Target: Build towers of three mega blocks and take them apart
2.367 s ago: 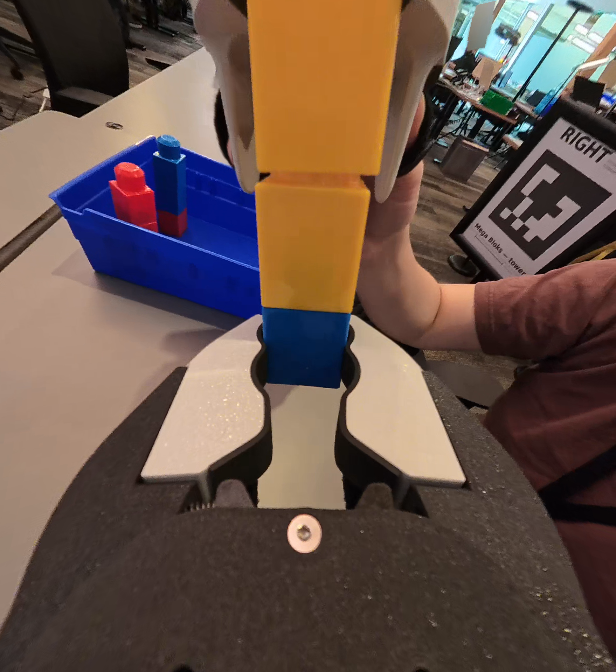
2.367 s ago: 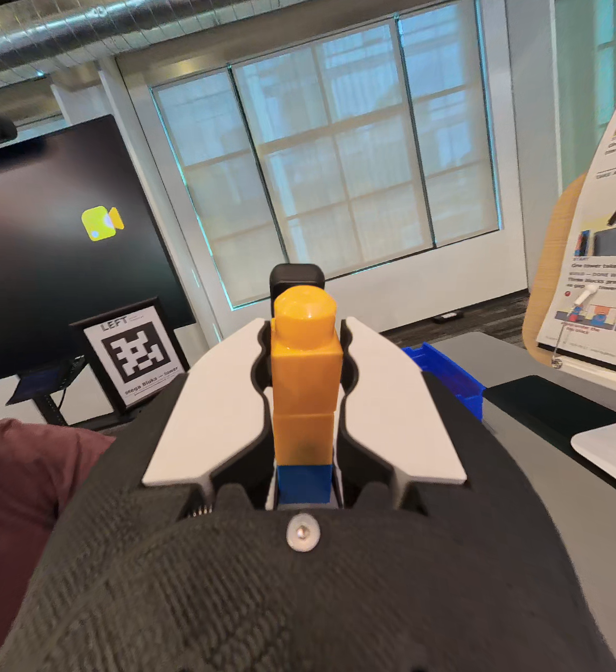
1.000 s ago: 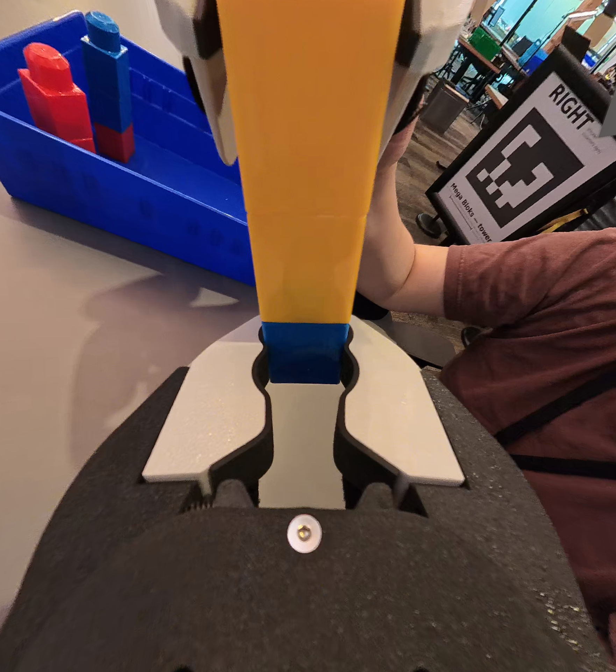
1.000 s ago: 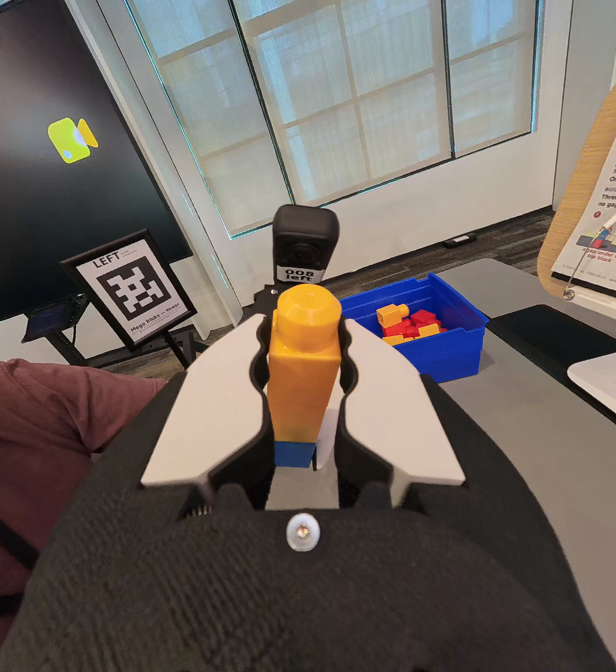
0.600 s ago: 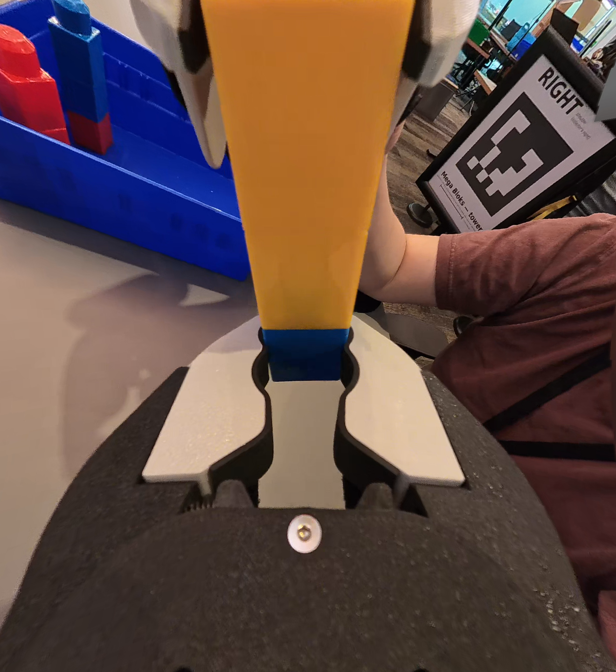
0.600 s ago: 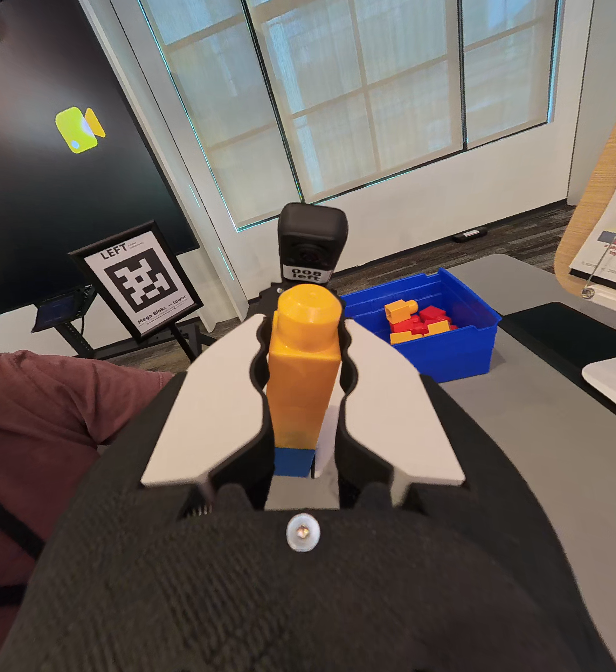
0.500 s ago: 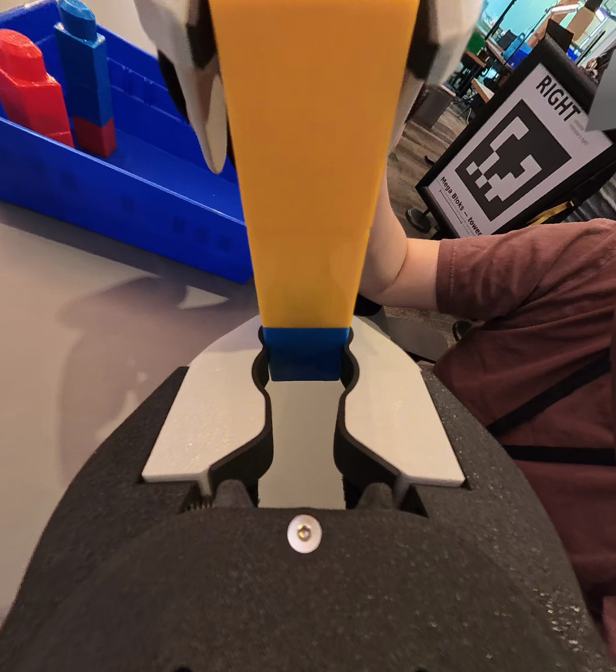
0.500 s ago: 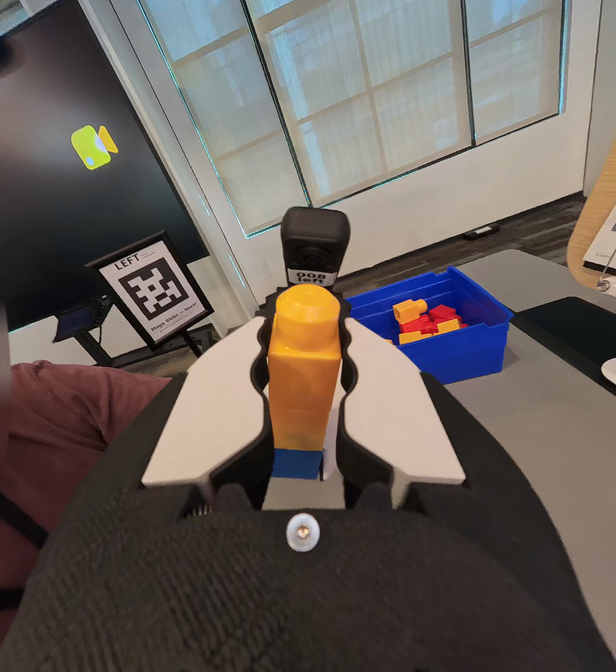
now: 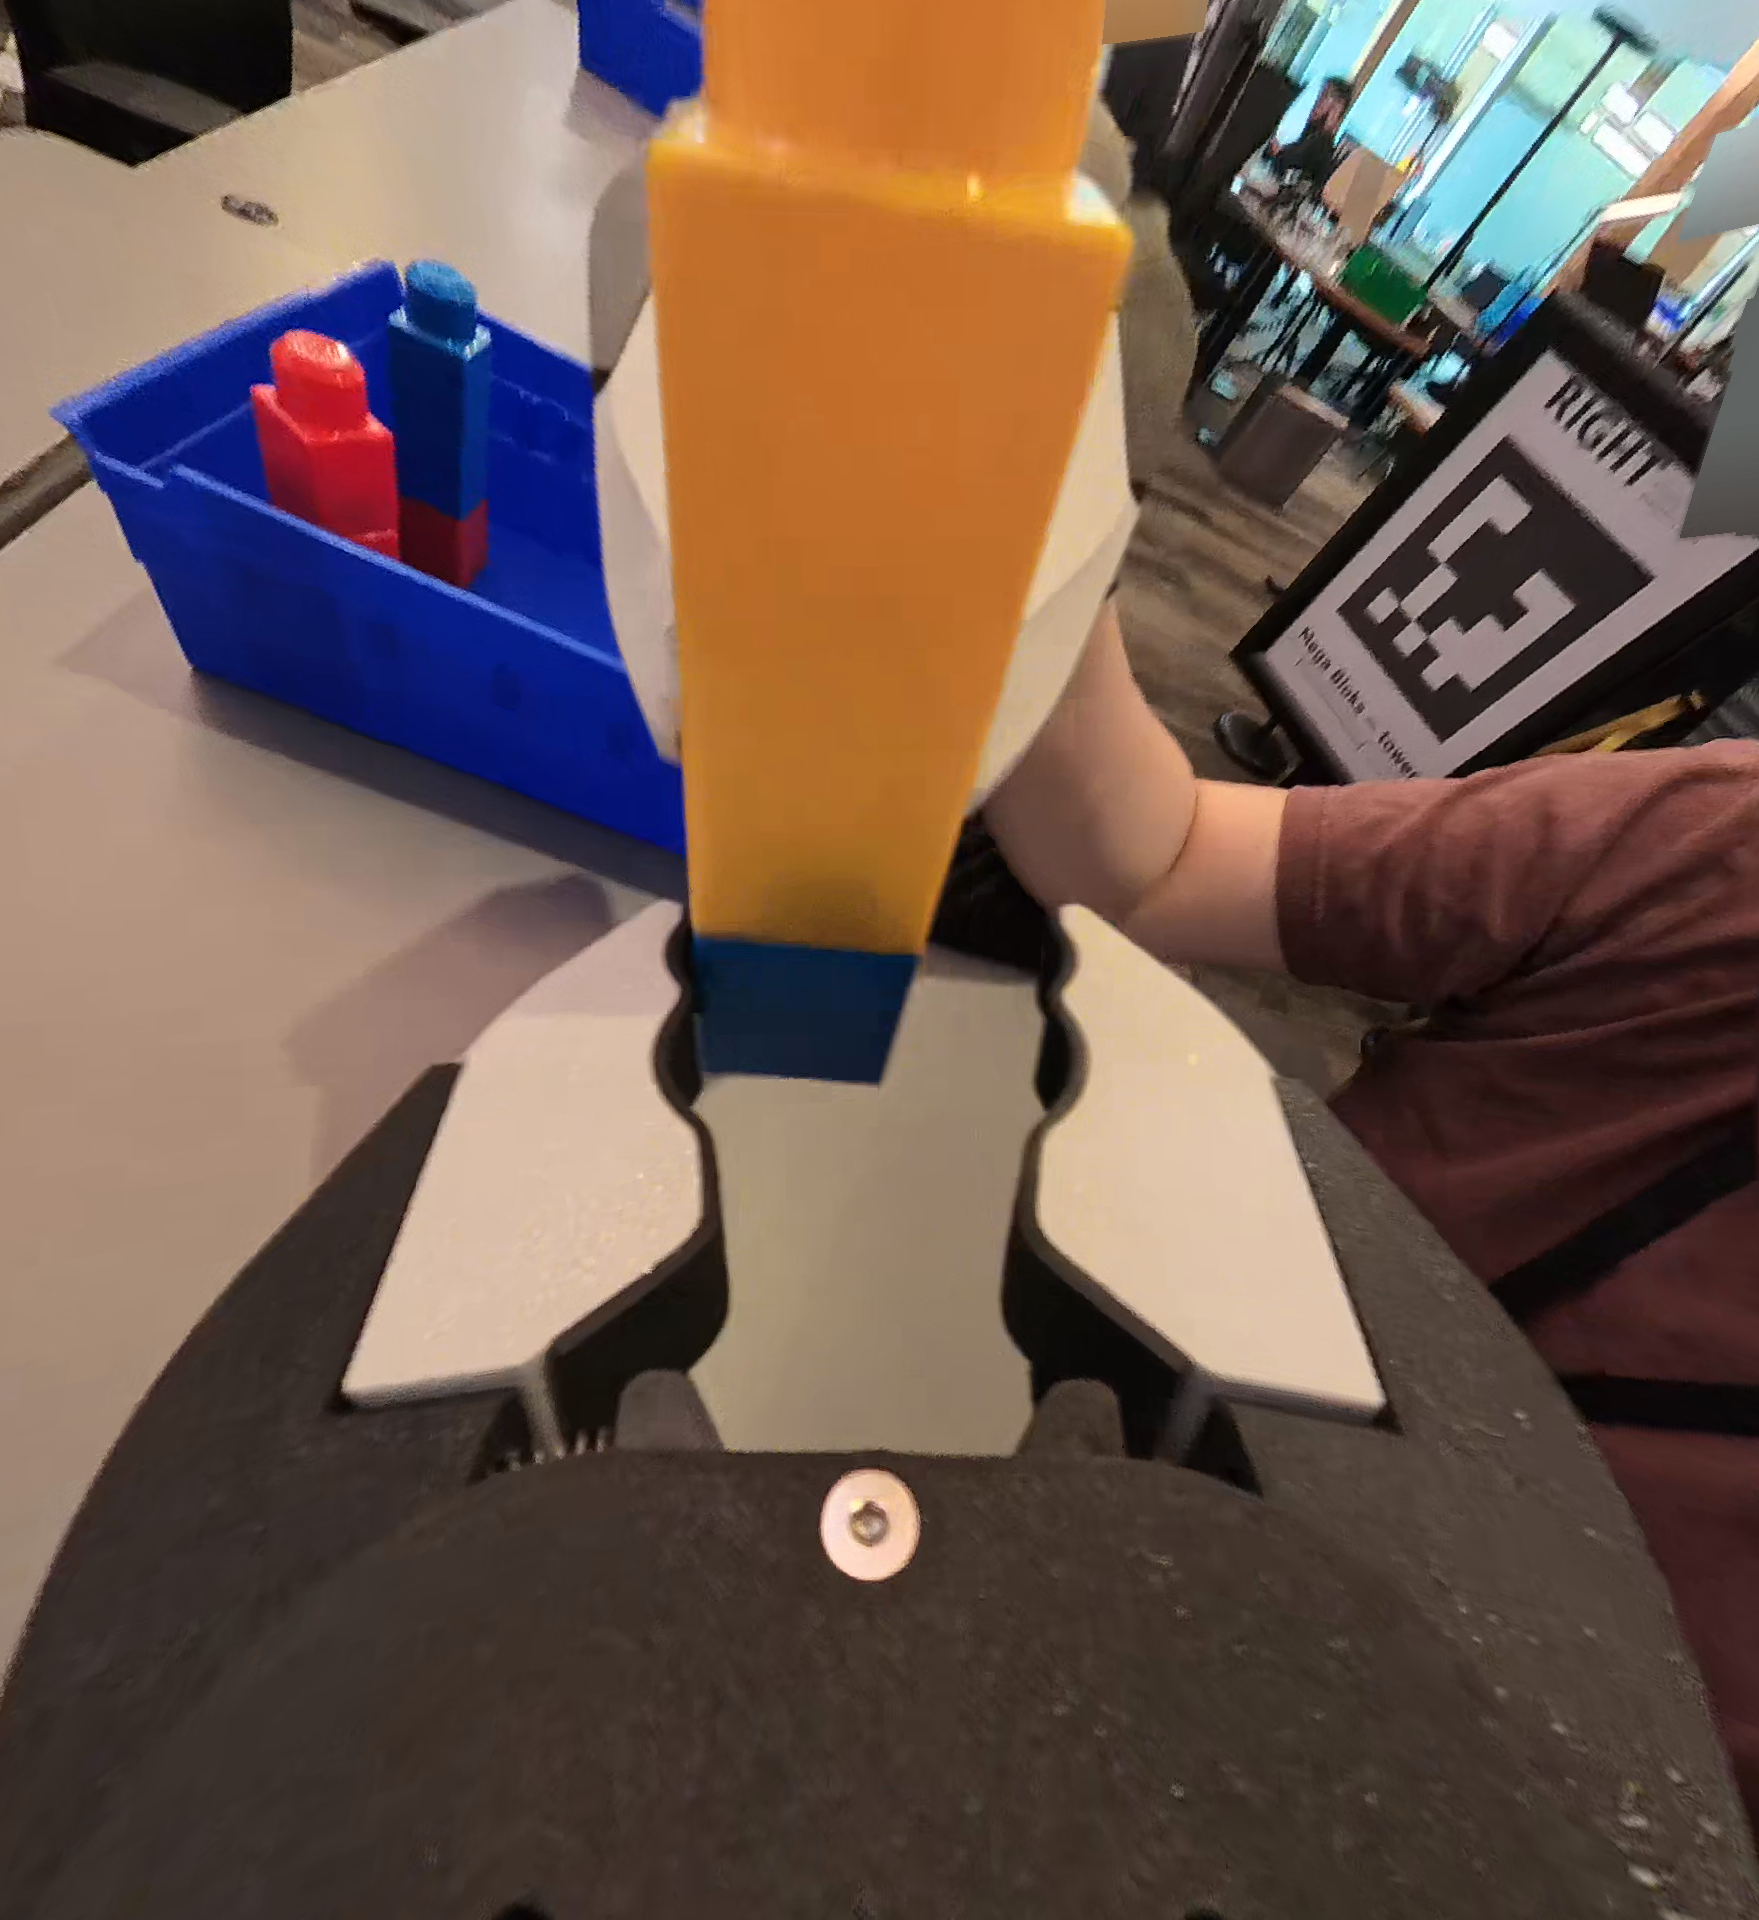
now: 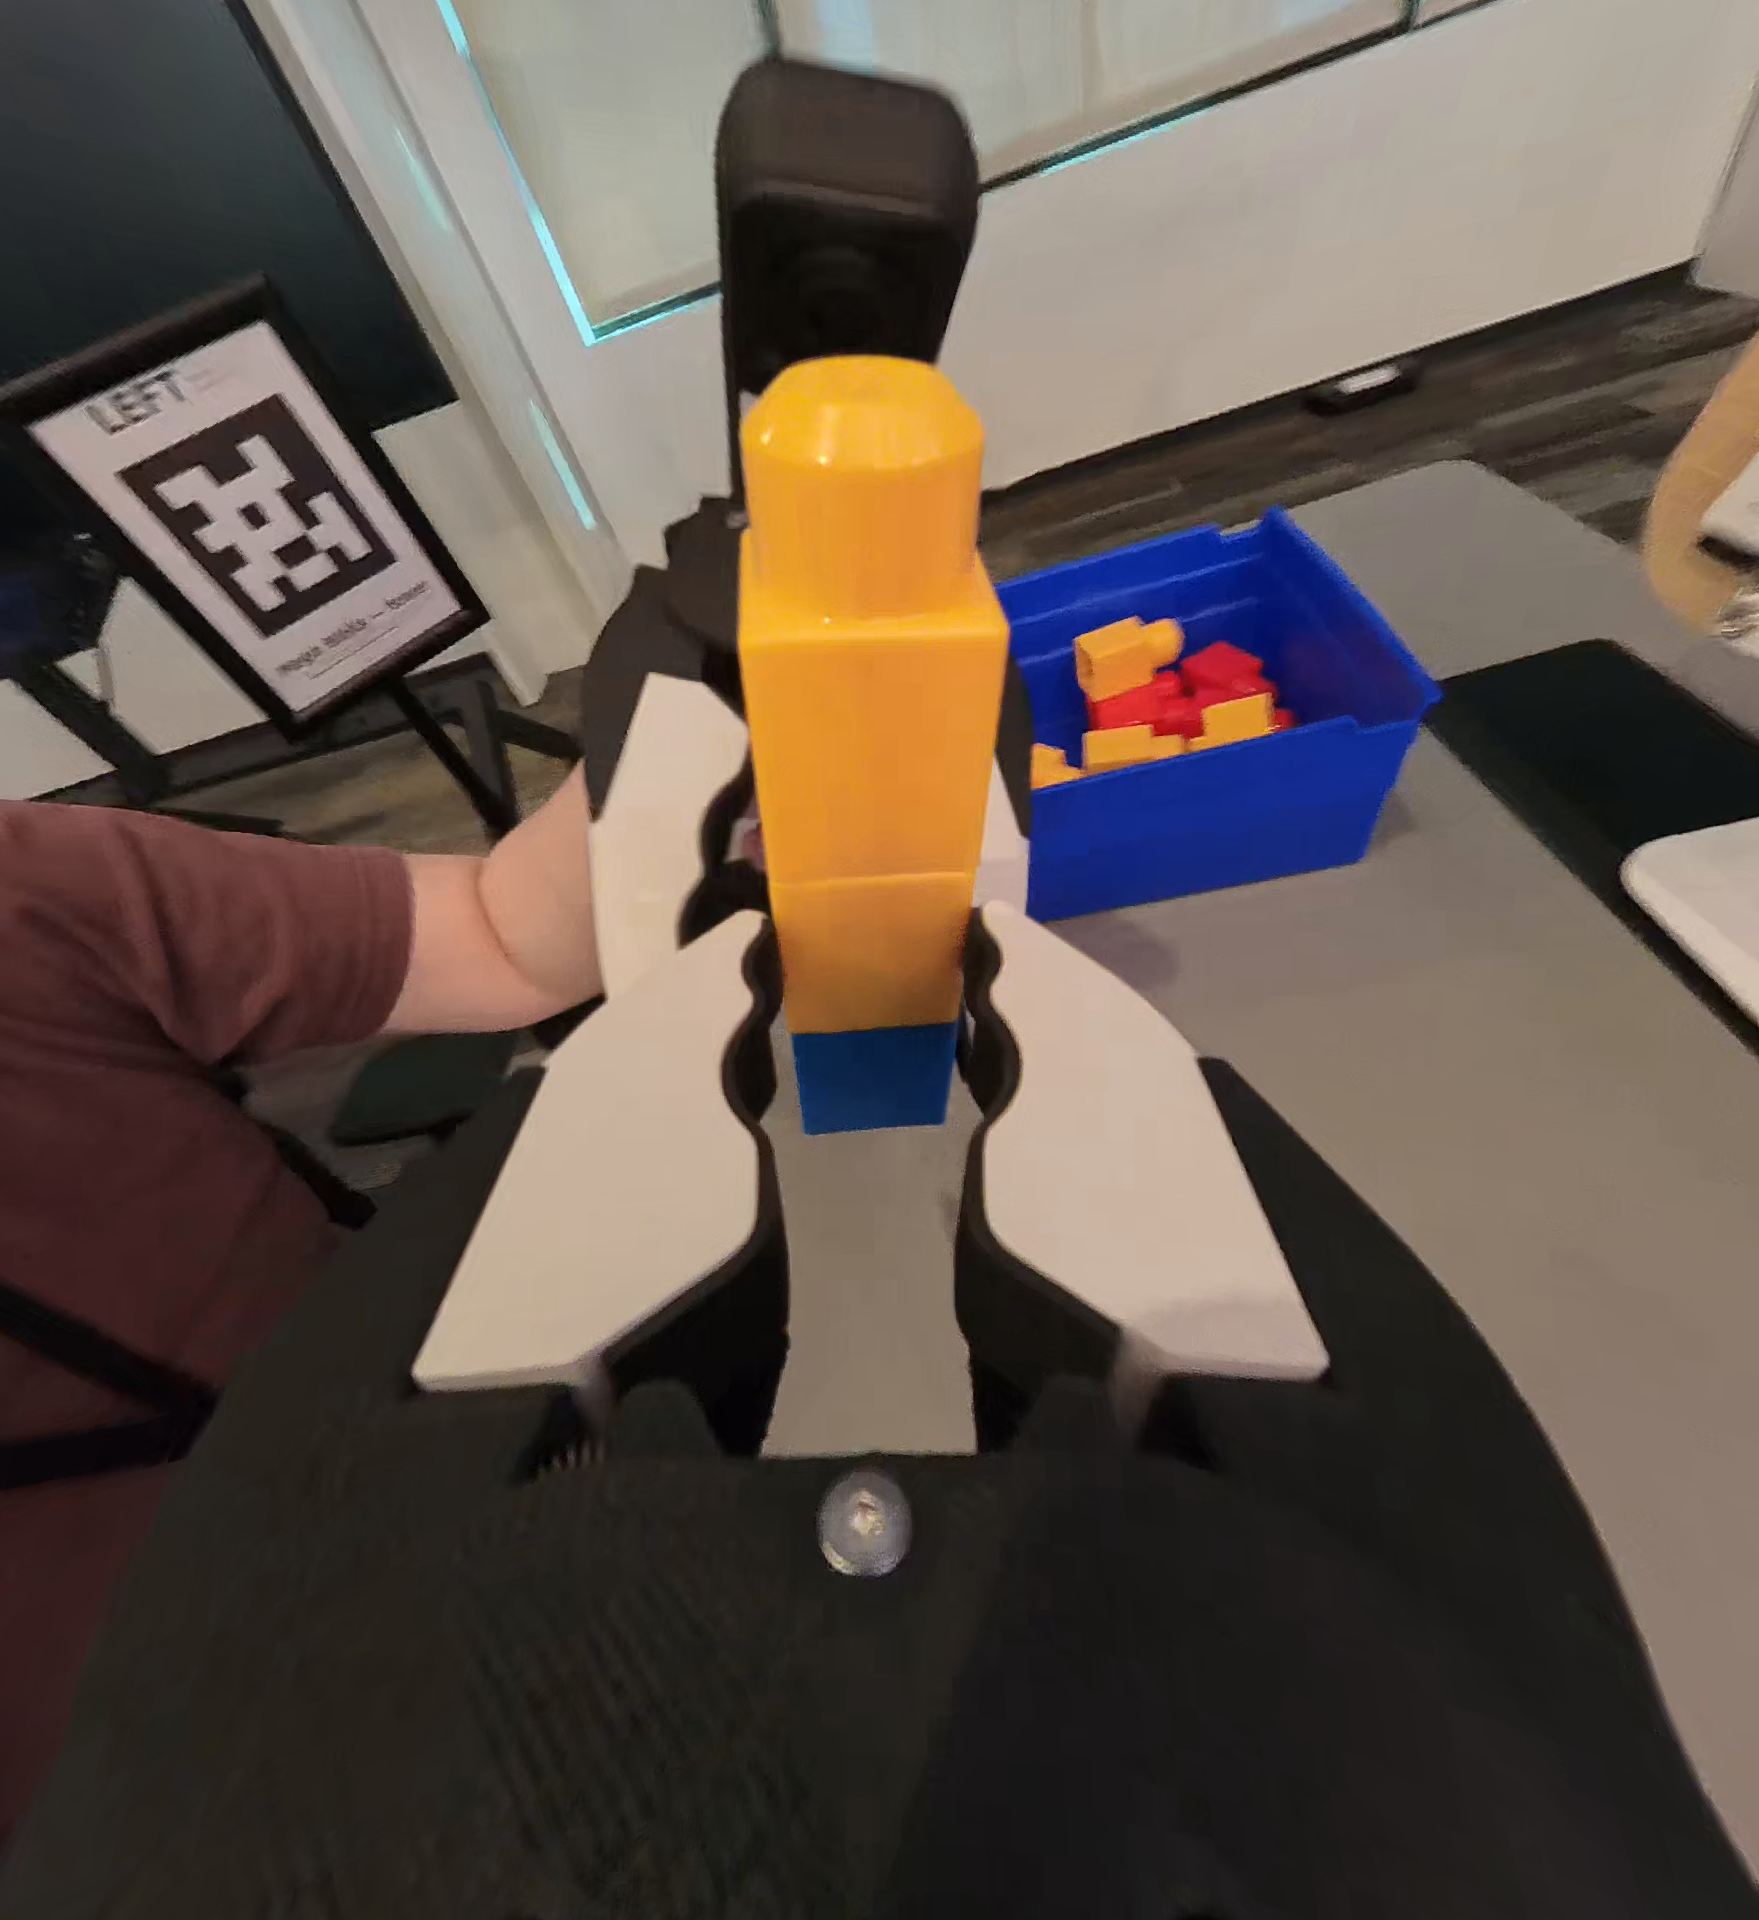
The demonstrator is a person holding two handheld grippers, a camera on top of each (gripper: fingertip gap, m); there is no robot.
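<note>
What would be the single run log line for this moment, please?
left gripper: open, right pad clear of blue base block | right gripper: clamped on yellow-yellow-blue tower | tower bin: two towers standing

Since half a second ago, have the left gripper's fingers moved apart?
Yes. The left gripper has opened: its right finger now stands clear of the blue block.

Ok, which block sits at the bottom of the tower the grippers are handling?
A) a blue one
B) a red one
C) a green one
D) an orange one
A: the blue block sits under the two orange blocks, low between the right gripper fingers.
</note>
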